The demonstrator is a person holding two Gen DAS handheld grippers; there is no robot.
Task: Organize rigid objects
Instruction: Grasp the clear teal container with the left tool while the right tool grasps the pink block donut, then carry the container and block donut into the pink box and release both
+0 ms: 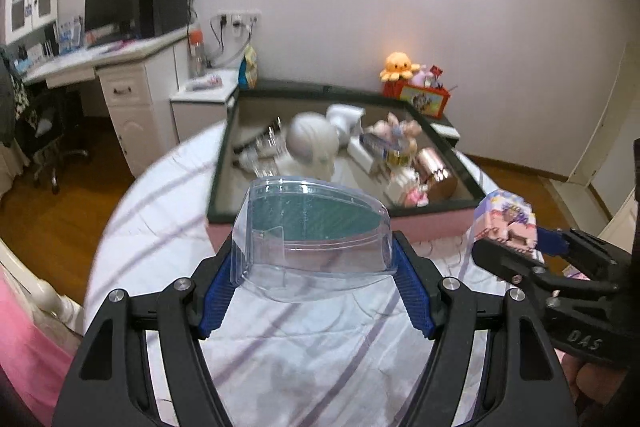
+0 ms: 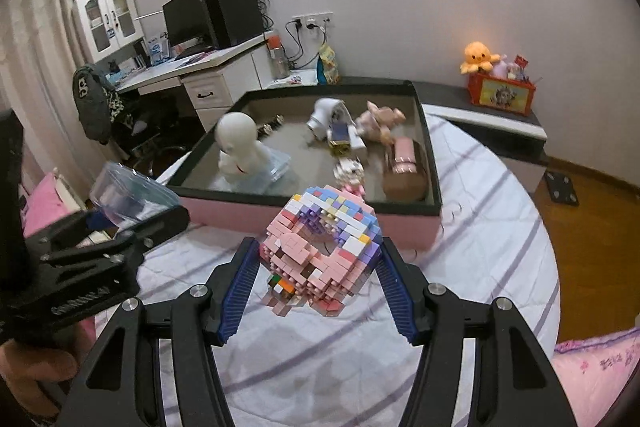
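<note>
So both hands are loaded at this point and hovering over the bed, just short of the big black-rimmed tray [image 2: 430, 163] that sits on the striped bedsheet [image 2: 480, 227]. The left gripper [image 1: 314, 259] is pinching a clear plastic case [image 1: 312, 227] by its two sides, with something teal showing through the plastic, and it's held up in the air facing the tray's near edge. The right gripper [image 2: 316, 267] is clamped on a pink and purple brick-built figure [image 2: 320, 247], also off the bed, pointing at the near right part of the tray. The tray already has a white mannequin head [image 2: 238, 147], some clear flat boxes [image 2: 280, 163] next to it, a plush toy [image 2: 378, 121], a pink cylindrical thing [image 2: 404, 167] and a smaller brick figure [image 2: 350, 173], so I'd say this is the carry-over step: two more hard items on their way in. Next move looks like reaching past the rim and lowering each one onto a bare patch of the tray floor. The middle looks freest to me. The clear case probably belongs by the other clear boxes, though the head is right there to bump.
</note>
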